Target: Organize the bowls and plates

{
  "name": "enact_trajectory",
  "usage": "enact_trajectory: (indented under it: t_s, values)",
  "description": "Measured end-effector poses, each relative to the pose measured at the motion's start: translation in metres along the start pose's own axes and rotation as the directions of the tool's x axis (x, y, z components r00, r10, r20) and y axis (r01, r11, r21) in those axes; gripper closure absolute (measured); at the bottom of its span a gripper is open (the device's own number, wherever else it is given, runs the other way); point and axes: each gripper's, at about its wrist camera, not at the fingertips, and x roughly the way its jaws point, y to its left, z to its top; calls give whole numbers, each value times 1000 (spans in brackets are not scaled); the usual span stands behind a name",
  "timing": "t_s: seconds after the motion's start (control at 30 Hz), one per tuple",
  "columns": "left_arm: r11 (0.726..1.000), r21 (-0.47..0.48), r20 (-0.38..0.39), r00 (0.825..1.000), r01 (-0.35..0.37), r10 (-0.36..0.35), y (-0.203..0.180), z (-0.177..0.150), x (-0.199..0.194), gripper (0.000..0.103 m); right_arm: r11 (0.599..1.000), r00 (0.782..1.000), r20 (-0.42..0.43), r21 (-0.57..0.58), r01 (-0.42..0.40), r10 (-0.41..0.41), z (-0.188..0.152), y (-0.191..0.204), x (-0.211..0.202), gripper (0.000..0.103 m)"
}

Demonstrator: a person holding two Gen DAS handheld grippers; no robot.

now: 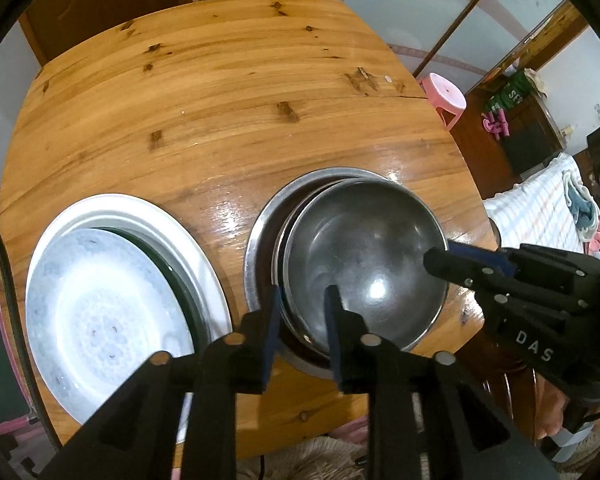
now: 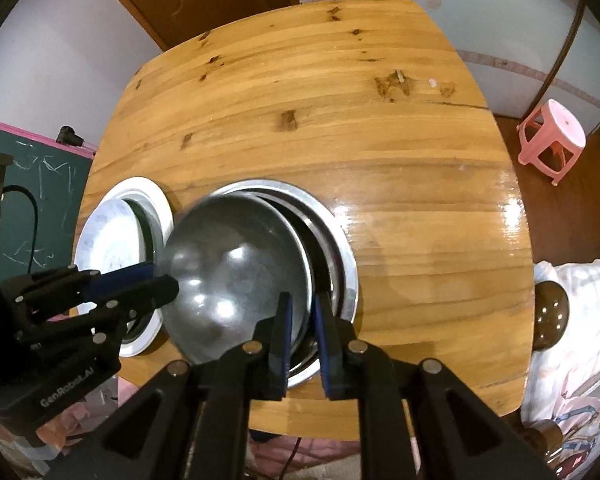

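Wooden table (image 1: 220, 92) bearing white plates (image 1: 112, 304) beside nested steel bowls (image 1: 364, 256). My left gripper (image 1: 304, 320) and right gripper (image 2: 302, 328) straddle the top bowl's rim, jaws slackened, releasing. Next: withdraw both upward cleanly.

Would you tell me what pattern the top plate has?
The top plate is white with a pale blue floral pattern, clearest in the left wrist view.

On the right gripper (image 1: 434, 258) body you read the white letters "DAS". On the left gripper (image 2: 166, 276) body you read "GenRobot.AI". A green bag (image 1: 510, 94) shows "SE", the rest hidden.
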Motion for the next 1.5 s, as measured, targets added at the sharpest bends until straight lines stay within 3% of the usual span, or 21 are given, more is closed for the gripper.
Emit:
enact_trajectory:
  t_s: [0.3,0.4,0.53,0.63,0.77,0.9,0.97,1.17,1.37,1.5]
  values:
    - [999,21,69,997,-28,27,0,4,-22,66,1000,996,85,-29,-9,11,3,2,-25,84]
    - [999,23,106,994,-41,38,1,4,-35,50,999,995,102,-32,-19,22,3,0,-33,84]
    - [997,35,170,984,-64,58,-3,4,-53,46,999,990,131,-26,-41,44,1,-2,-44,83]
    - [998,28,216,975,-60,53,-3,2,-68,33,998,985,161,-18,-62,64,-1,-4,-54,77]
    - [997,20,270,961,-69,61,-5,1,-85,31,997,976,202,-17,-74,76,-2,-4,-68,77]
    - [998,-4,323,944,-69,67,-7,-3,-98,18,997,963,257,-30,-73,79,-4,1,-86,76]
    - [997,-15,344,936,-71,72,-8,-5,-101,18,997,954,288,-34,-73,79,-6,4,-95,74]
    - [995,-66,402,911,-70,90,-6,-13,-106,16,996,917,391,-67,-52,74,-17,16,-114,47]
    - [985,-122,444,882,-118,161,-4,-25,-94,15,996,908,418,-91,8,30,-27,24,-107,46]
    - [979,-153,423,886,-136,189,1,-31,-73,15,996,916,401,-80,31,4,-30,19,-93,46]
